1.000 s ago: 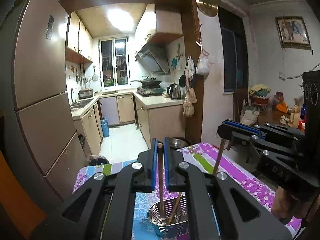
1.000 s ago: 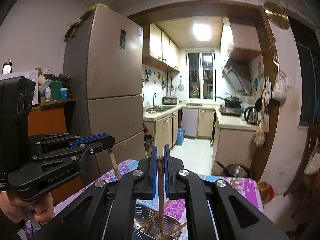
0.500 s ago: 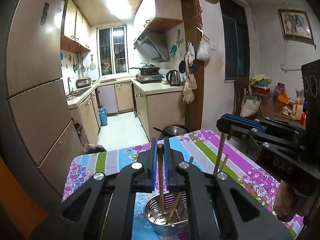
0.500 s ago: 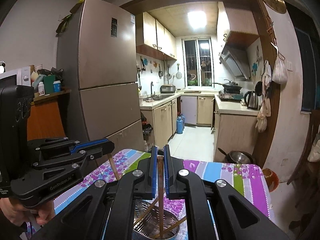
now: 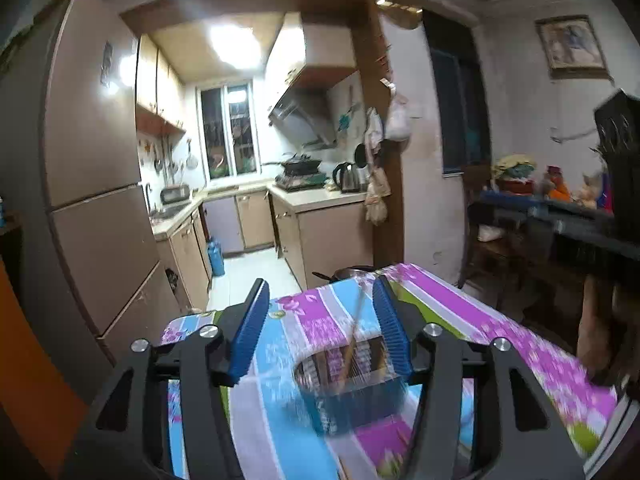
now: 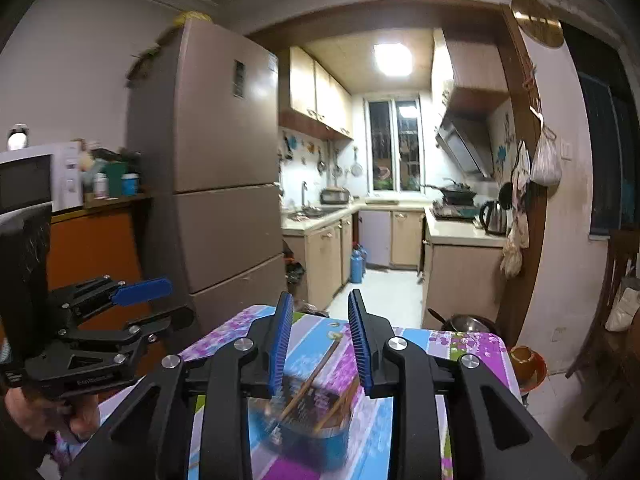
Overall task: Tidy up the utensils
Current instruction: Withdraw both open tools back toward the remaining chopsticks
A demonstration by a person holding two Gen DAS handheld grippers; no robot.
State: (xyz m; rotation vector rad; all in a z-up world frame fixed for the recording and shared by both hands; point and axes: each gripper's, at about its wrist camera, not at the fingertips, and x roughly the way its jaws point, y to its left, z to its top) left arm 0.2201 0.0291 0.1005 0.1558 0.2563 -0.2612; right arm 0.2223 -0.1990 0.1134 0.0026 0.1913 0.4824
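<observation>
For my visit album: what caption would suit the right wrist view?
Right hand-held gripper opening above wooden chopsticks leaning in a metal holder on a floral tablecloth.

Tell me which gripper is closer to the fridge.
Left. The left gripper is on the fridge side of the table; the right gripper is farther right, over the utensil holder. Both grippers' jaws are opening, with no pad touching the chopsticks.
</observation>
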